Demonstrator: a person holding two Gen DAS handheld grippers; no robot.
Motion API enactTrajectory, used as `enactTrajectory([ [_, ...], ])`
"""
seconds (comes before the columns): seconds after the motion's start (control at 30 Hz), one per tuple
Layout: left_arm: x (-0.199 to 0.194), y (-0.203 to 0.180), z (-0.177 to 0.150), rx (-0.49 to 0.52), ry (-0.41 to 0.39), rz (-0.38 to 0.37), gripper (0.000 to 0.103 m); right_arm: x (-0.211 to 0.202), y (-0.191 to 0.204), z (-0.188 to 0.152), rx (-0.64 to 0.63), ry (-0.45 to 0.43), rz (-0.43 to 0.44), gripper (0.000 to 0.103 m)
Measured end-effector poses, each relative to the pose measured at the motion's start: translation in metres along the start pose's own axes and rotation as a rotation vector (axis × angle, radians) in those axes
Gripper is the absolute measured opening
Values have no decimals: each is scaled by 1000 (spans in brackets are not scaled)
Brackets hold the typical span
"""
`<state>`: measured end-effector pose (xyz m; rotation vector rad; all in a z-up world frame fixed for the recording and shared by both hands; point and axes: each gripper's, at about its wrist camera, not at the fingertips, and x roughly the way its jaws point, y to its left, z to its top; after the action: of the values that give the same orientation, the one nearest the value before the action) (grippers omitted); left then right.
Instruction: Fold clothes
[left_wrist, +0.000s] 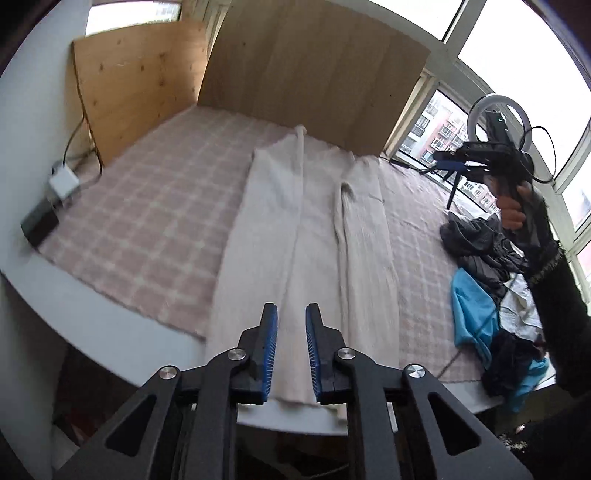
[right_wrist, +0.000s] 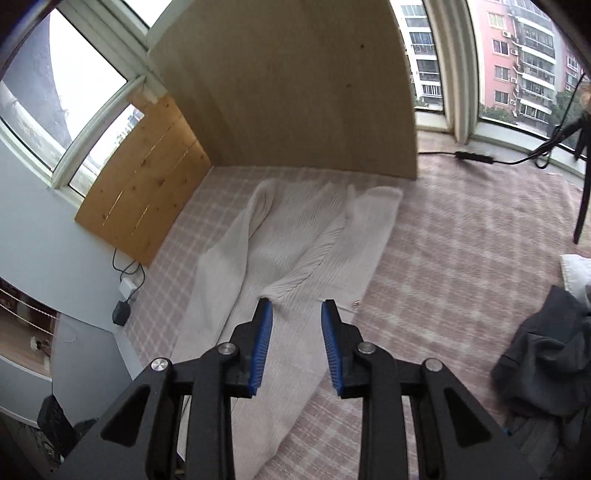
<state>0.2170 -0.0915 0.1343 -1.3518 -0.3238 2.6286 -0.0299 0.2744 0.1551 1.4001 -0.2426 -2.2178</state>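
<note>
**Both jaws open over a cream knit stretched out ahead of me**

My left hand-held gripper (left_wrist: 291, 350) hangs with a narrow gap between its blue pads, nothing in them, right above the near end of the cream sweater (left_wrist: 295, 236). That end droops over the desk (left_wrist: 122, 328) edge just under my fingers. My right hand-held gripper (right_wrist: 296, 345) stands wider apart, also empty, poised over the knit's near stretch a little further in.

The relation that matters: the sweater's long axis runs straight away from both grippers toward the wooden back board (right_wrist: 295, 92), so it lies dead ahead, lengthwise. Both sides look turned in toward the middle, a sleeve (right_wrist: 317, 254) lying slantwise across the body. My left is closer to the hanging end; my right is nearer the sleeve.

Whether this narrow strip is waiting for an end-to-end fold or being laid out, I can't judge from here.

Outward now: pink checked cloth (right_wrist: 461, 258) under everything. To my right, well apart from the sweater, a heap of dark and blue clothes (left_wrist: 480, 280). Beyond, a ring light (left_wrist: 498, 110). To my left, a charger and cables (left_wrist: 62, 184) near the side board. Nothing sits on the sweater itself.
</note>
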Motion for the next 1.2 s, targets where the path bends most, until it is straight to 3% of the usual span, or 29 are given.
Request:
enactTrajectory([
  [0.1,33,-2,52,109,-6,8,17,-18,-3,6,6,-49,-27,27],
  [0.17,59,-6,86,185,-10,8,17,-9,1,8,1,-51,-66,27],
  [0.3,113,-11,156,330,-14,3,28,34,-10,18,71,-43,-151,29],
  [0.47,204,10,239,327,43,-86,33,85,-55,26,270,-40,-157,31],
  [0.6,235,29,257,303,76,-116,33,95,-46,22,349,-60,-66,31],
  [0.9,164,91,190,249,113,-213,34,124,80,58,64,45,-69,31],
  [1.03,115,114,141,188,165,-243,37,153,130,74,5,135,-36,45],
  [1.2,54,133,68,72,222,-264,38,219,198,71,-130,282,-139,46],
])
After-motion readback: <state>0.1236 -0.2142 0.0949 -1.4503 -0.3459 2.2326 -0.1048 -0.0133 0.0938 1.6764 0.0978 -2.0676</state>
